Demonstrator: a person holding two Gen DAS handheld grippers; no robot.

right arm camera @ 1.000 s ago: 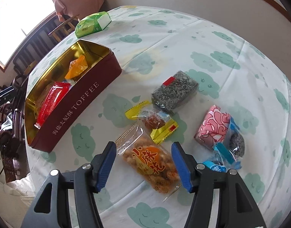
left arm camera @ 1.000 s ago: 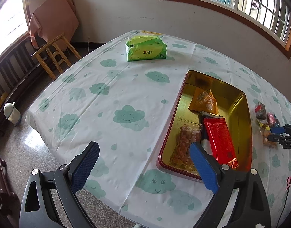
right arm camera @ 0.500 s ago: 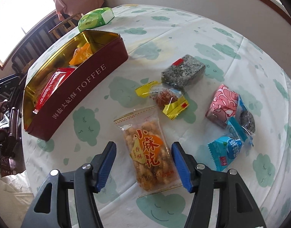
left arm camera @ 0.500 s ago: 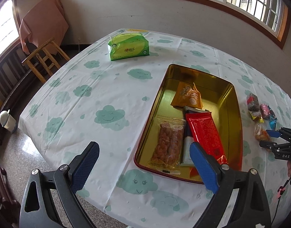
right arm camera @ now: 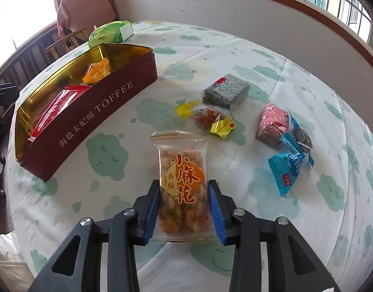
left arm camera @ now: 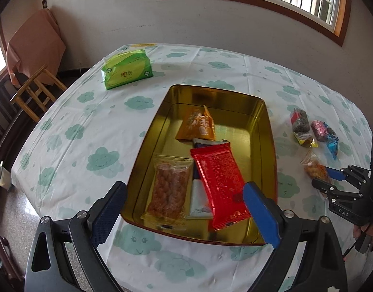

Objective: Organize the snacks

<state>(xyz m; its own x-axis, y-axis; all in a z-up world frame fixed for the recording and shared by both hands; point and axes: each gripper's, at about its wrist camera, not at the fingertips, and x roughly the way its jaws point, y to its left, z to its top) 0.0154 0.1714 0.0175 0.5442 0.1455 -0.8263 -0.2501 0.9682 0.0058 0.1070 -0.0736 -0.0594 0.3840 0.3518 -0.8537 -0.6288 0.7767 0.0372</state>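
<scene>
A clear packet of fried dough twists (right arm camera: 184, 170) lies on the cloud-print tablecloth, lengthwise between the fingers of my right gripper (right arm camera: 184, 183). Its jaws are closing, and the blue pads touch both long sides of the packet. The left wrist view shows the same gripper (left arm camera: 324, 178) at the packet (left arm camera: 315, 170), right of the tin. The gold-lined red toffee tin (left arm camera: 235, 97) holds a red packet (left arm camera: 218, 180), an orange packet (left arm camera: 197, 126) and a clear twist packet (left arm camera: 170, 192). My left gripper (left arm camera: 184, 189) hangs open above the tin's near end, holding nothing.
Loose snacks lie beyond the held packet: a dark seed bar (right arm camera: 225, 92), a yellow-ended candy (right arm camera: 208, 116), a pink wrapped piece (right arm camera: 274, 124) and a blue packet (right arm camera: 286, 168). A green tissue pack (left arm camera: 126, 71) sits at the far side. A wooden chair (left arm camera: 35, 90) stands off the table's left.
The right jaws have narrowed from wide apart onto the sides of the twist packet, which now lies straight between them. The left gripper has shifted over the tin's near end.
</scene>
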